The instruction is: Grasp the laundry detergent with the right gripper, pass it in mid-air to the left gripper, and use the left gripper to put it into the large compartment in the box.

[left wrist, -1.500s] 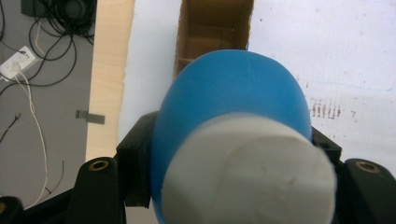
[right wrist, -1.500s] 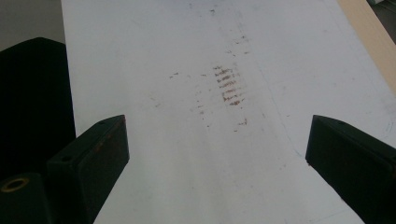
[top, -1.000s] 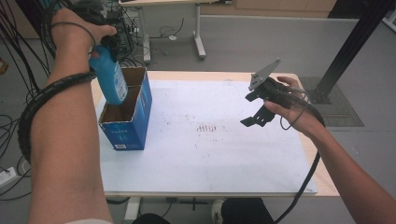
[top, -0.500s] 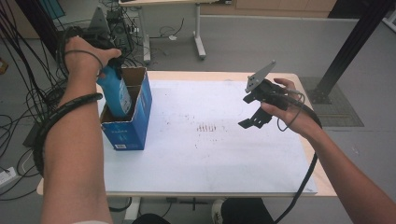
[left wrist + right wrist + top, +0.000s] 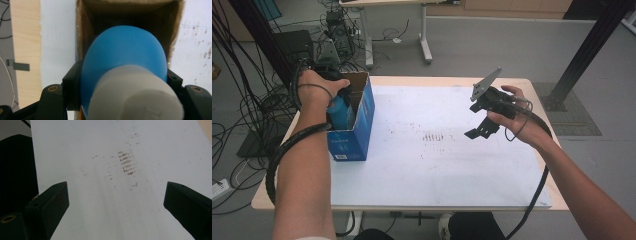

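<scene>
A blue bottle (image 5: 340, 111) with a white cap (image 5: 136, 96) hangs inside an open blue cardboard box (image 5: 357, 131) at the table's left edge. My left gripper (image 5: 122, 80) is shut on the bottle just below the cap, one jaw on either side, and its body is mostly hidden behind the person's left hand (image 5: 319, 90) in the high view. The bottle's lower part sits down in the box's brown interior (image 5: 130, 15). Over the right part of the table my right gripper (image 5: 479, 131) hovers open, nothing between its jaws, above the white sheet (image 5: 112, 195).
A white sheet (image 5: 437, 160) with brown scuff marks (image 5: 434, 137) covers the wooden table (image 5: 542, 90). Cables (image 5: 247, 110) and a dark case lie on the floor to the left. A black post (image 5: 582, 55) stands at the far right, a desk's legs beyond.
My left hand has come down, lowering the blue bottle from above the box deep into it. The right gripper has stayed where it was.
</scene>
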